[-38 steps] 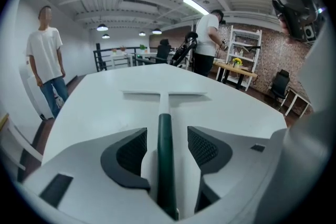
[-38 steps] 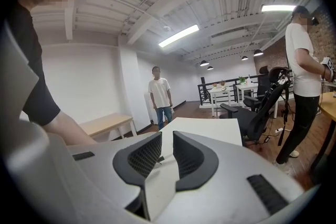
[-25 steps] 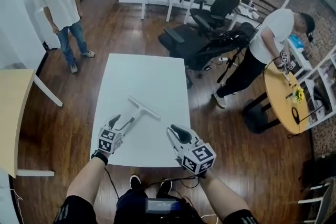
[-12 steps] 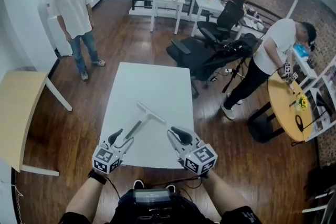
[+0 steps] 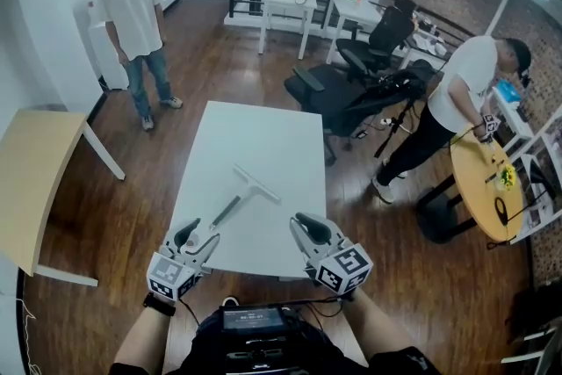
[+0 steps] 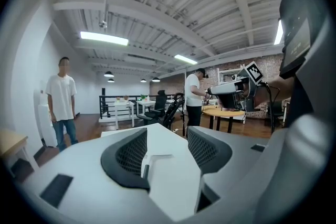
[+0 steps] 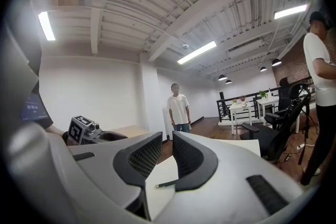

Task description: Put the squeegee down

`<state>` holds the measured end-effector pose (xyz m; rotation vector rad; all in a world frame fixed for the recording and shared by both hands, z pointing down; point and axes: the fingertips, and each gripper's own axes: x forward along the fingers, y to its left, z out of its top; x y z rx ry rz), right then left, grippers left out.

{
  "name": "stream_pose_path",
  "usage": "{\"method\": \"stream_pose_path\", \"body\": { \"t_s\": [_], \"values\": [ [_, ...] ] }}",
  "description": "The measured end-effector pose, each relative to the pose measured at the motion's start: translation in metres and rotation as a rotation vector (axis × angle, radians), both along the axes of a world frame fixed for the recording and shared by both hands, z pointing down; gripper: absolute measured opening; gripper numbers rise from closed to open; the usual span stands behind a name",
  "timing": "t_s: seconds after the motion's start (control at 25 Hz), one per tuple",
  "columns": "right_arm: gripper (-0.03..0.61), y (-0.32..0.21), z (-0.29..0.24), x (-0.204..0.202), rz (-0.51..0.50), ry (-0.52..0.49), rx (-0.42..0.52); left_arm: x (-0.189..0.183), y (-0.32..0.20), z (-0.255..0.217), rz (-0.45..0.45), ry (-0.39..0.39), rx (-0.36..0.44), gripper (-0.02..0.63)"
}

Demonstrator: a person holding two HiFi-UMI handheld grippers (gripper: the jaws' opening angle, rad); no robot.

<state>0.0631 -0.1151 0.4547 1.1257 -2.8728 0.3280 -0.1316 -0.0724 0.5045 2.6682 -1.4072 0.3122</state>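
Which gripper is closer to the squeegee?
Left. The left gripper sits just short of the squeegee handle's end; the right gripper is off to its right, farther away.

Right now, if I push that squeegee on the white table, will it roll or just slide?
Probably slide or pivot, not roll: the squeegee lies flat, its T-shaped crossbar blocking rolling. It looks slim and straight, so likely light and stiff. The smooth white table should offer little grip.
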Motion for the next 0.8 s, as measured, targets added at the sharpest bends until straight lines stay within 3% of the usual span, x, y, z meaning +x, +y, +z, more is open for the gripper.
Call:
{"method": "stream_pose_path", "body": {
  "t_s": [0.12, 0.8],
  "values": [
    [0.051, 0.003, -0.001, 0.0, 0.009, -0.005, -0.009, -0.005, 0.004, 0.005, 0.016, -0.024, 0.017, 0.247],
    [0.049, 0.012, -0.01, 0.008, 0.013, 0.0, 0.017, 0.005, 0.007, -0.002, -0.006, 0.024, 0.012, 0.247]
  ]
}}
